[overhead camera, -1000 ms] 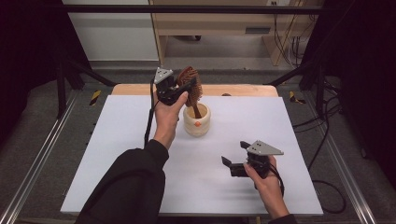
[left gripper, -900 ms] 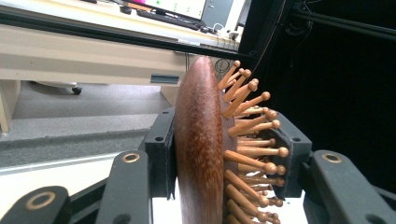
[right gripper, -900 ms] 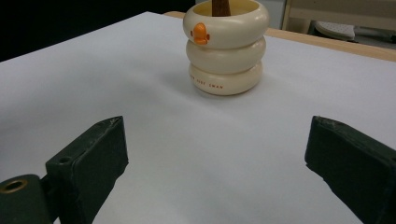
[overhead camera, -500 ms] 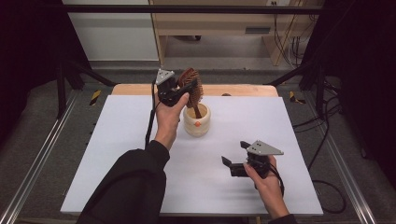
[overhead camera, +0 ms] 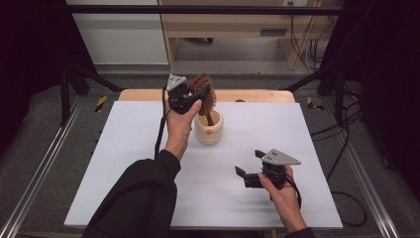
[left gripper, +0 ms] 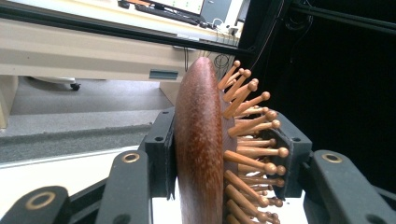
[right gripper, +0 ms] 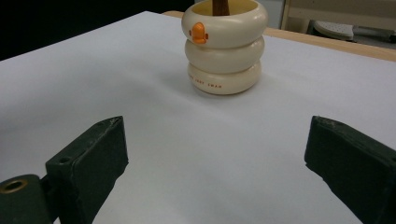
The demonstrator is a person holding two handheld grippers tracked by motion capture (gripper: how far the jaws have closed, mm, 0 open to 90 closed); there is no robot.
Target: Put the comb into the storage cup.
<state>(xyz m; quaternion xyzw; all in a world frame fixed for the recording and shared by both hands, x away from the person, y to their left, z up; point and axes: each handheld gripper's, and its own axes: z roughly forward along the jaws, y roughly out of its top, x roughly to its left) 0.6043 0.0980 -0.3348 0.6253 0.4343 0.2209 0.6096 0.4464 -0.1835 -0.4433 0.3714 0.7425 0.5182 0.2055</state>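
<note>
The cream cup (overhead camera: 208, 130), mid-frame, holds the wooden hairbrush (overhead camera: 204, 94); its handle end is hidden inside. The left gripper (overhead camera: 190, 99) squeezes the brush head. The right gripper (overhead camera: 249, 168) gapes wide, holding nothing.

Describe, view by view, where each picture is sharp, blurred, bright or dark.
High view: white table bright, surroundings dark. Left gripper view: hairbrush blurs toward the bottom edge; right side black. Right gripper view: cream holder sharp, near pads soft.

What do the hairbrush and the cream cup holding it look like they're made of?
Hairbrush: likely wood, with reddish-brown speckled grain, a slight sheen, and lighter ball-tipped wooden-looking pins. Cream cup: smooth, softly glossy stacked rings with an orange mark; plastic or glazed ceramic, can't tell which.
</note>
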